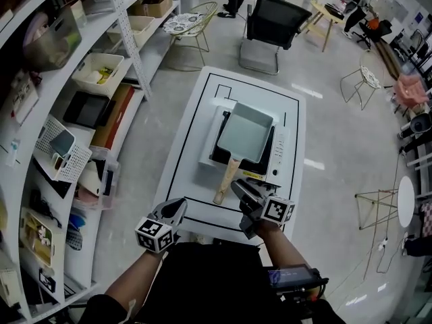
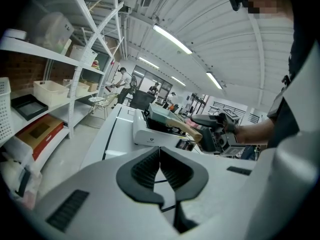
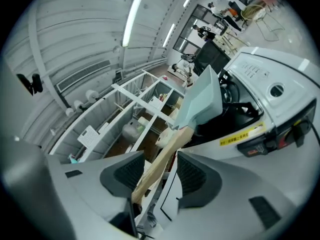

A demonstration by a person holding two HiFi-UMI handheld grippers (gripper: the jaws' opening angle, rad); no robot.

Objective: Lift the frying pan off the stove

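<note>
Pan (image 1: 244, 132) sits on stove (image 1: 280, 155), on table (image 1: 196, 147). Right hand-held gripper (image 3: 160, 176) is spread around the wooden handle (image 3: 165, 159), pads not pressing. Left hand-held gripper (image 1: 177, 211) is pressed together, empty. Risk: gripping so near the handle's end, pan may tilt or slip on lifting.

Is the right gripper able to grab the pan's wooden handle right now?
Probably yes: the wooden handle sits between the right gripper's open jaws, not yet squeezed, with nothing in the way.
</note>
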